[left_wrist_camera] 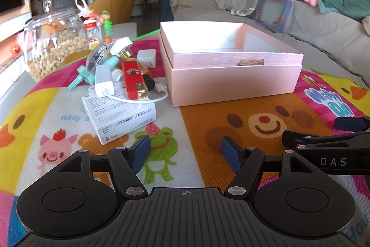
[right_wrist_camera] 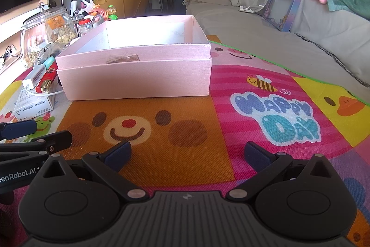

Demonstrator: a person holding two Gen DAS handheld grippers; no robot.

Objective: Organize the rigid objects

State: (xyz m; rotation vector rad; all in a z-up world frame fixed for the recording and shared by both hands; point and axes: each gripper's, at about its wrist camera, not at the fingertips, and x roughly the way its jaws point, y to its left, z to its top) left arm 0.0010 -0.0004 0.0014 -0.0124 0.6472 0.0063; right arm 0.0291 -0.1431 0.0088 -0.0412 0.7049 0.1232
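An open, empty pink box (left_wrist_camera: 231, 82) (right_wrist_camera: 136, 80) sits in its lid on the cartoon play mat (left_wrist_camera: 208, 131) (right_wrist_camera: 266, 108). Left of it lies a pile of small items: a red lighter (left_wrist_camera: 134, 80) (right_wrist_camera: 47, 80), a white adapter with cable (left_wrist_camera: 104, 81) (right_wrist_camera: 34, 78), a white carton (left_wrist_camera: 120, 117) (right_wrist_camera: 34, 104), a white charger cube (left_wrist_camera: 146, 58), a white plug (left_wrist_camera: 121, 45) and a teal piece (left_wrist_camera: 81, 79). My left gripper (left_wrist_camera: 185, 154) is open over the mat, empty, short of the pile. My right gripper (right_wrist_camera: 187, 154) is open and empty in front of the box.
A glass jar of nuts (left_wrist_camera: 53, 43) (right_wrist_camera: 46, 31) and small bottles (left_wrist_camera: 96, 31) stand behind the pile at the mat's far left. A grey sofa (left_wrist_camera: 300, 22) (right_wrist_camera: 300, 27) with plush toys runs along the right side. The other gripper's fingers (left_wrist_camera: 323, 140) (right_wrist_camera: 27, 138) show at each view's edge.
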